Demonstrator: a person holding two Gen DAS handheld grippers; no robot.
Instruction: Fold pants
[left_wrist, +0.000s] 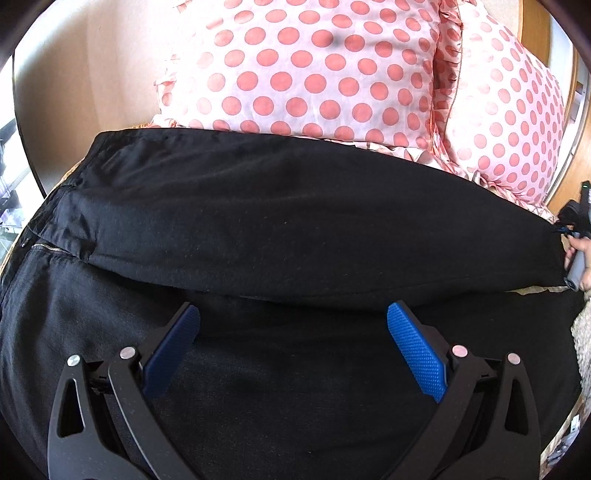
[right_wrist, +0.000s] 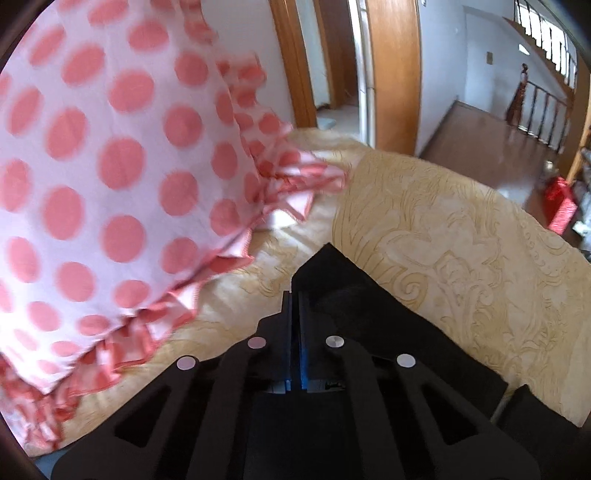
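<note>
- Pants, black and laid across a cream patterned bedspread, lie just in front of two pink polka-dot pillows, one leg doubled over the other so a long fold runs side to side.
- Left gripper hovers over the near half of the pants with its blue pads spread wide and nothing between them, apparently poised to take hold near the fold's edge.
- Right gripper, at the end of the pants farthest from the zipper, shows its jaws closed tight on a pointed corner of the black cloth, seemingly the hem end, with the pillows to its left.
- From the left wrist view, a hand on that gripper's handle is glimpsed at the same end of the garment.
- Pinching one end while the other gripper stands ready suggests both ends are meant to be lifted together, keeping the cloth taut for the next fold.
</note>
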